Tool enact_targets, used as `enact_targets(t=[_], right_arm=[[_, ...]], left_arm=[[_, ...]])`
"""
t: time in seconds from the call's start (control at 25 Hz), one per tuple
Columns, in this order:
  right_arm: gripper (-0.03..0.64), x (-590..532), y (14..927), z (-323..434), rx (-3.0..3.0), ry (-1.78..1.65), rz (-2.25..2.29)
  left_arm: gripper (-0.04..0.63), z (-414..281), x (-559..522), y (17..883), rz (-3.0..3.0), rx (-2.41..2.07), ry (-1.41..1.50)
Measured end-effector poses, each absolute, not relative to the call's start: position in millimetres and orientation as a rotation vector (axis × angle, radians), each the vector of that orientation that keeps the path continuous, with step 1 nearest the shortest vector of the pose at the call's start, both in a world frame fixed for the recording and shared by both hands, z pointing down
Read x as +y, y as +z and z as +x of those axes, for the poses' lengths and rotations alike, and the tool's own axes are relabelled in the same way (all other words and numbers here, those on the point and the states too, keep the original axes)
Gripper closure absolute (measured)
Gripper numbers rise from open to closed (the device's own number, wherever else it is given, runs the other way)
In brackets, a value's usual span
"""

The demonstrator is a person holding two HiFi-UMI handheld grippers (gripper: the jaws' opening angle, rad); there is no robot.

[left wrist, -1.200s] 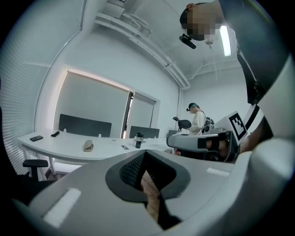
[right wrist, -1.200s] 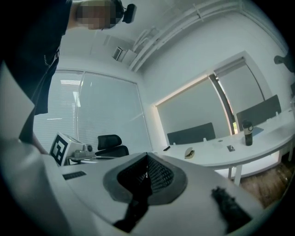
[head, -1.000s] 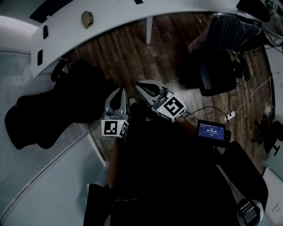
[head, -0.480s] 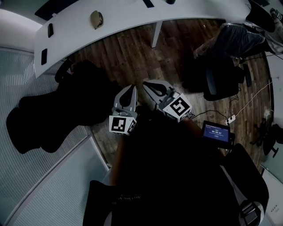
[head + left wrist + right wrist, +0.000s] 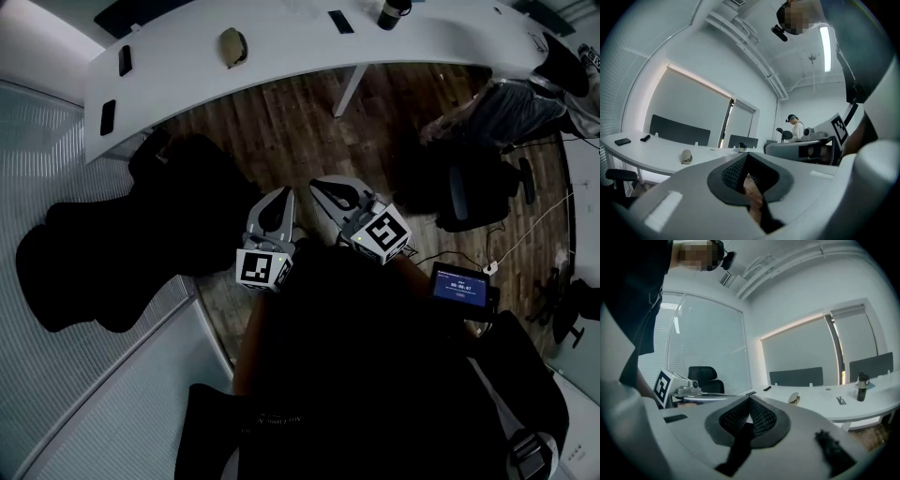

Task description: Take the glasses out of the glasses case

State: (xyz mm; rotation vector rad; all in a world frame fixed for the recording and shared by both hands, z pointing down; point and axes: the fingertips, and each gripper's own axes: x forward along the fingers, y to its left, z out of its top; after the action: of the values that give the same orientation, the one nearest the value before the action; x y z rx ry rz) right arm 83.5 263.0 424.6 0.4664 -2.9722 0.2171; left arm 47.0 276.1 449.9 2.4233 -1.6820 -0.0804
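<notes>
A long curved white counter [image 5: 300, 52] runs well ahead of the left tool [image 5: 282, 193] and right tool [image 5: 320, 184], both side by side above the wood floor [image 5: 281, 141] with jaws fully together on nothing, and the small tan glasses case [image 5: 232, 47] lies on the counter toward its left end.

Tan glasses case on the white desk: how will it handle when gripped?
The glasses case looks rounded and domed, so a grip may slip on its curve. It rests on a smooth white desk, so a push would likely slide it. Small, so probably light.
</notes>
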Motion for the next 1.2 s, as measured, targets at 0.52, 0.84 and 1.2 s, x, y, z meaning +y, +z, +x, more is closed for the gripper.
enact_targets(t=[0.52, 0.84, 1.2], right_arm=[[0.609, 252.6, 451.3, 36.1, -2.917, 0.185, 0.423], [0.609, 200.2, 457.2, 29.4, -2.915, 0.237, 0.397], [0.609, 149.0, 461.2, 43.5, -2.914, 0.331, 0.433]], left_arm=[[0.588, -8.3, 249.9, 474.8, 2.406, -1.683, -0.065], [0.588, 0.1, 216.9, 478.3, 2.382, -1.673, -0.006], [0.588, 16.8, 175.8, 481.7, 2.363, -1.653, 0.082]])
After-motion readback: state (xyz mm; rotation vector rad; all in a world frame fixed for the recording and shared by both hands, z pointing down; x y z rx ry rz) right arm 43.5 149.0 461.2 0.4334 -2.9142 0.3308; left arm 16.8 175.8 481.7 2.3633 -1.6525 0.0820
